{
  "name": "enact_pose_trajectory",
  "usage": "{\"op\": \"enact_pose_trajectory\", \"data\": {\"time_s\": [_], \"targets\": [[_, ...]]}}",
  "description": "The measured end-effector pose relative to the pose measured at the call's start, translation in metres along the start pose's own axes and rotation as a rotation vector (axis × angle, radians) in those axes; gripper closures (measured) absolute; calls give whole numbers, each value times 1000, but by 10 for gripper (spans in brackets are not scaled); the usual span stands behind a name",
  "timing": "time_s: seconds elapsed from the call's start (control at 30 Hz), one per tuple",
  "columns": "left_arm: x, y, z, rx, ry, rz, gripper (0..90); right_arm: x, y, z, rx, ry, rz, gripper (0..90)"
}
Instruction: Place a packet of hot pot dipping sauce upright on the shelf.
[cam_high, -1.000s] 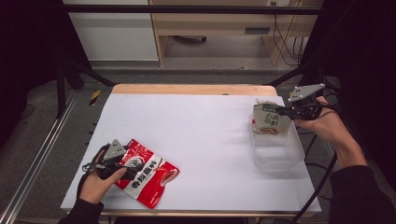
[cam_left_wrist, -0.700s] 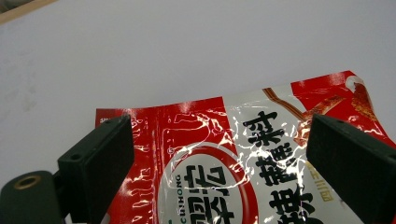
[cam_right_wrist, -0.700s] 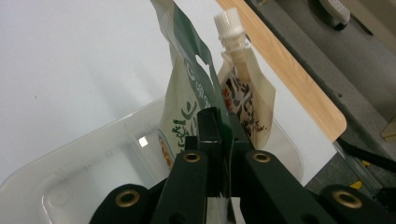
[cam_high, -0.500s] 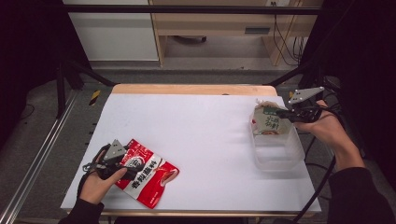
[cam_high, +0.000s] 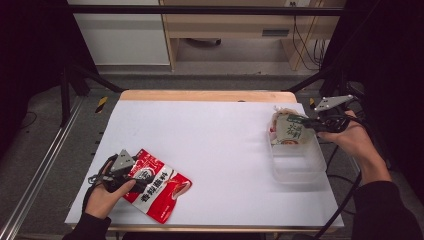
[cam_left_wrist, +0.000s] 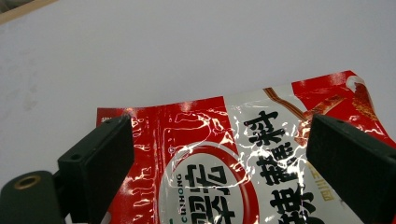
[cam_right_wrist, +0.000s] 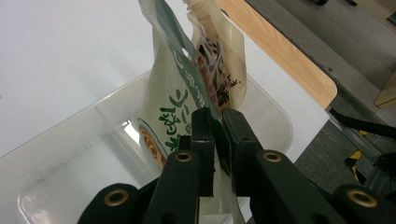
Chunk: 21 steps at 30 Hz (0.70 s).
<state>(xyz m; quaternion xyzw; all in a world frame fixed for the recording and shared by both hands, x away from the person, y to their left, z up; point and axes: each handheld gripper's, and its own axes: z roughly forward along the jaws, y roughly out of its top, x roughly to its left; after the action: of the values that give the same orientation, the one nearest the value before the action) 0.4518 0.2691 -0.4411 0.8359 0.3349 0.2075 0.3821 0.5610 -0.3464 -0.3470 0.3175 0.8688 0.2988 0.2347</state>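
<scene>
Red pouch reading "CUIHONG" lies between the left gripper's spread fingers; right gripper pinches a green-lettered pouch.

White table, wooden far edge, grey floor, black frame rail

The left gripper is lying low at the table's near left corner, its jaws standing wide apart. The right gripper is being held raised at the far right, jaws pinched nearly together, forearm reaching in from the lower right.
</scene>
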Motion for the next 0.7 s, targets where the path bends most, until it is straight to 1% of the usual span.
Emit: {"op": "enact_pose_trajectory", "data": {"time_s": [0.1,0.17,0.23,0.27,0.33,0.57,0.63,0.7], "targets": [[0,0,0,1,0,0,79,1,0,-1,0,-5,10,802],[0,0,0,1,0,1,79,1,-1,-2,3,-8,6,784],[0,0,0,1,0,1,79,2,-2,-2,6,-12,19,764],[0,0,0,2,1,1,78,2,-3,-2,1,-11,20,746],[1,0,-1,3,0,2,79,2,-4,-3,8,-20,33,720],[2,-1,-1,-3,3,-6,79,4,-5,-6,9,-30,46,624],[2,0,-2,-3,4,-4,79,4,-4,-7,4,-41,48,573],[2,0,-2,-3,4,-4,79,6,-2,-7,2,-60,54,487]]}}
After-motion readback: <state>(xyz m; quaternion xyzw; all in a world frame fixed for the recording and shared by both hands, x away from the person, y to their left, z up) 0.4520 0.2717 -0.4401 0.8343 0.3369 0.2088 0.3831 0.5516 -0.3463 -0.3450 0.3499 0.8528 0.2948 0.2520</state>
